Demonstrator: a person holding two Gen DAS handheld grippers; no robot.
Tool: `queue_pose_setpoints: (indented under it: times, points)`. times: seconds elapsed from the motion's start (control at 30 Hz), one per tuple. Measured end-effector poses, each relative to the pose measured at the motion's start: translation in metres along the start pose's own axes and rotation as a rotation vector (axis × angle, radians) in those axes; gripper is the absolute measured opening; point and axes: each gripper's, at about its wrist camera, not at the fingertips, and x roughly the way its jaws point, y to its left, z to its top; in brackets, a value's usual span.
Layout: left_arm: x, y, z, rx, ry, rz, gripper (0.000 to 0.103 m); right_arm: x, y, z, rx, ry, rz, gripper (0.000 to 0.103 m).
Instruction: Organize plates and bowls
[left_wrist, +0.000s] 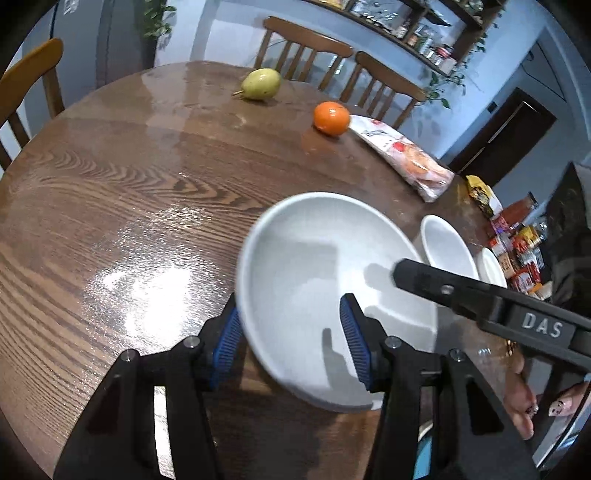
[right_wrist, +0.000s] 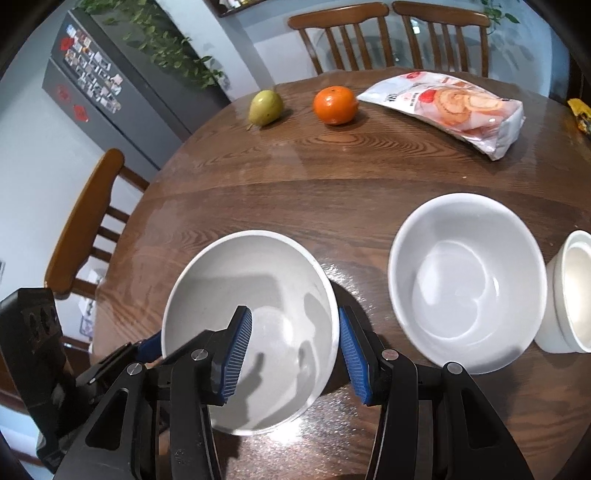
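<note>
A wide white bowl is raised a little over the round wooden table, casting a shadow beneath it. My left gripper is shut on its left rim, one blue pad outside and one inside. My right gripper is shut on the opposite rim in the same way. One black finger of the right gripper crosses the left wrist view. A second white bowl stands just to the right, with a small white cup beside it.
A green pear, an orange and a snack bag lie at the table's far side. Wooden chairs ring the table. A person's hand shows at lower right.
</note>
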Motion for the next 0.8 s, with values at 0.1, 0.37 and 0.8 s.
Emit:
queue_pose_setpoints:
  times: [0.1,0.37,0.8]
  points:
    - [0.0,-0.003,-0.002,0.012,-0.003,0.013,0.052,0.001,0.004,-0.001,-0.016,0.001,-0.031,0.051]
    - [-0.009,0.0,0.0,-0.009,0.004,0.015,0.052,-0.006,0.011,-0.003,-0.032,-0.003,-0.008,0.051]
    - [-0.006,-0.003,-0.003,0.009,0.012,0.081,0.054,0.007,0.016,-0.005,-0.04,0.055,-0.026,0.051]
